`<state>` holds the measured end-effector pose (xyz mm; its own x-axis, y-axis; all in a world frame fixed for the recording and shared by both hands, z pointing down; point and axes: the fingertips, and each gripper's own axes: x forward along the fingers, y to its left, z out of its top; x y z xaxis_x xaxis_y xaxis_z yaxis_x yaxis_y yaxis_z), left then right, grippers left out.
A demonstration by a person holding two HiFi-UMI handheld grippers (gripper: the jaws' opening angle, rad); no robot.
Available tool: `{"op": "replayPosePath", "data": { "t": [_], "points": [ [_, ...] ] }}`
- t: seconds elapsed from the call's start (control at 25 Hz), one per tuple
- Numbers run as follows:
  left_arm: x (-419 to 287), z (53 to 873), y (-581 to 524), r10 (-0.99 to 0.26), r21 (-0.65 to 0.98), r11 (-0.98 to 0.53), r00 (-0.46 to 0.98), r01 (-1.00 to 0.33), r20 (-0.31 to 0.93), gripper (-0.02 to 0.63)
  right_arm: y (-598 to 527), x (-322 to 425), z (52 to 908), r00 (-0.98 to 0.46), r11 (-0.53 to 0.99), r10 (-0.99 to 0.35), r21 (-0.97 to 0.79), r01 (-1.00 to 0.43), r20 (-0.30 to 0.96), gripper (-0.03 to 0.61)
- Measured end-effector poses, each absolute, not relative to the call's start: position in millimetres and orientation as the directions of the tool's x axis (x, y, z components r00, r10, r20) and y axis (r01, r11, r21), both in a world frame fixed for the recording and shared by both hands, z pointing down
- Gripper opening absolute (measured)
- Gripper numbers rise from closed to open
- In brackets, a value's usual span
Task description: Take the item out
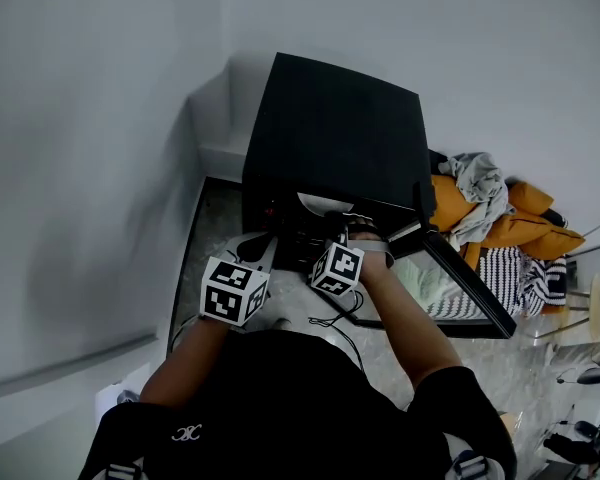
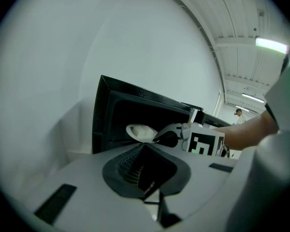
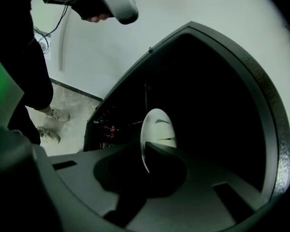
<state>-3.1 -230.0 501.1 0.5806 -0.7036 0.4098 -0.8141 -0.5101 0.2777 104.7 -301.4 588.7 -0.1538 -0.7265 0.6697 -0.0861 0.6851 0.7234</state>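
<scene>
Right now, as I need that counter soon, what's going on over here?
A person is reaching into the open black oven. The right gripper has its jaws shut on the rim of a white plate inside, not yet taken out. The left gripper hangs in front, jaws together, holding nothing.

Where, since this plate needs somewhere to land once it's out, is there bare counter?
The barest patch is the counter strip between the wall and the oven, by its left front corner. In front of the oven it is crowded: cables lie there, the open door swings out to the right, and piled clothes sit behind it.
</scene>
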Motion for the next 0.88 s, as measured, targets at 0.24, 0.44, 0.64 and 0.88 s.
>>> {"op": "replayPosePath", "data": {
  "t": [0.24, 0.44, 0.64, 0.88],
  "points": [
    [-4, 500, -232, -0.708, 0.271, -0.508, 0.576, -0.818, 0.409, 0.0, -313, 107, 594, -0.137, 0.657, -0.753, 0.745, -0.11, 0.644, 0.06],
    [-8, 501, -232, -0.712, 0.268, -0.5, 0.567, -0.823, 0.413, 0.0, -322, 108, 601, -0.118, 0.647, -0.762, 0.758, -0.085, 0.637, 0.06],
    [-14, 502, -233, -0.718, 0.27, -0.487, 0.557, -0.83, 0.417, 0.0, -326, 105, 602, -0.119, 0.632, -0.773, 0.772, -0.068, 0.623, 0.06],
    [-17, 502, -234, -0.719, 0.268, -0.487, 0.556, -0.831, 0.418, 0.0, -328, 107, 589, -0.142, 0.536, -0.839, 0.842, -0.058, 0.525, 0.034]
  ]
}}
